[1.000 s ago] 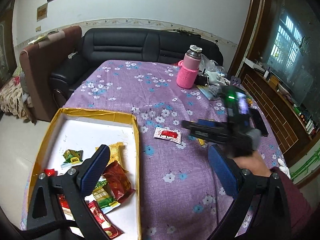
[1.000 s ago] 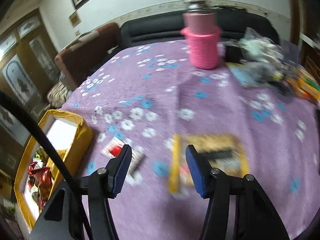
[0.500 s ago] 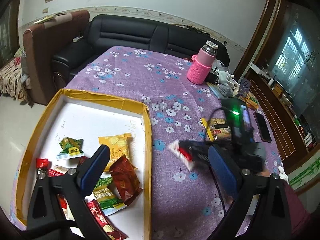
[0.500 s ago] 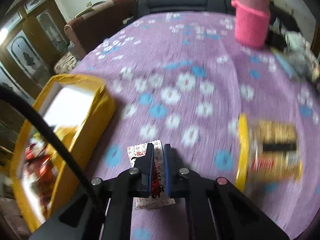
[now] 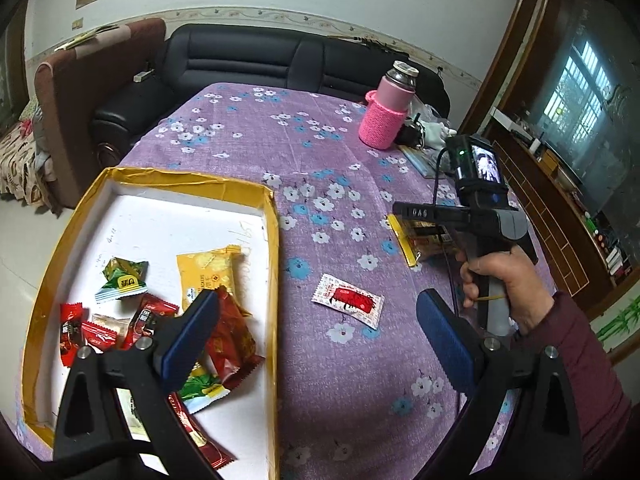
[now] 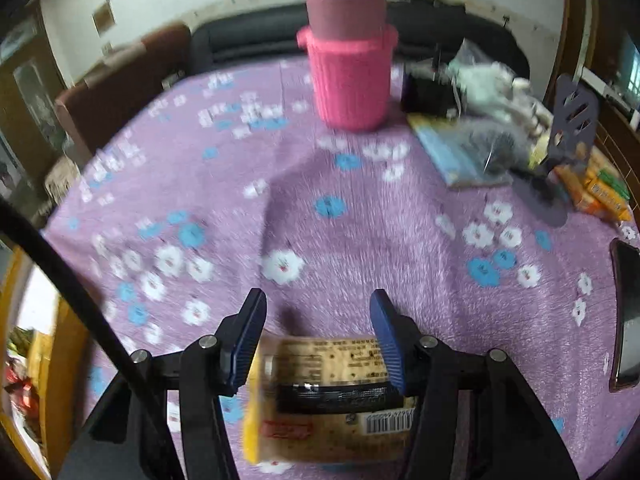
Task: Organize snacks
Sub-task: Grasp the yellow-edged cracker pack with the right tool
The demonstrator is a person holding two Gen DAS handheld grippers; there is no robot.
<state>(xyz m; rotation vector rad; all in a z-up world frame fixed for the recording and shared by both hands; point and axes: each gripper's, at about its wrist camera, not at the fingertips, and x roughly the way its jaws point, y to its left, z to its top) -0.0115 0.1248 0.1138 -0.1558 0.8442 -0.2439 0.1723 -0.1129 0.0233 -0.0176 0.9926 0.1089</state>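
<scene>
A yellow-rimmed box [image 5: 272, 248] with a white floor holds several wrapped snacks [image 5: 204, 276] at the left. A white and red sachet [image 5: 347, 299] lies on the purple tablecloth beside it. My left gripper [image 5: 316, 340] is open and empty, above the box's right rim. My right gripper [image 6: 318, 340] is open and empty, its fingers either side of a yellow and tan snack packet [image 6: 332, 396] that lies on the cloth. That packet [image 5: 420, 240] shows under the right gripper body [image 5: 472, 216] in the left wrist view.
A pink flask [image 5: 386, 116] in a knitted sleeve stands at the far side; it is close ahead in the right wrist view [image 6: 348, 68]. Bags, a booklet [image 6: 452, 152] and orange packets [image 6: 596, 192] lie at the right. A black phone [image 6: 626, 316] lies at the right edge.
My right gripper was shut on the white and red sachet; it has let it go onto the cloth, opened and moved right over the yellow packet. The left gripper stayed open.
</scene>
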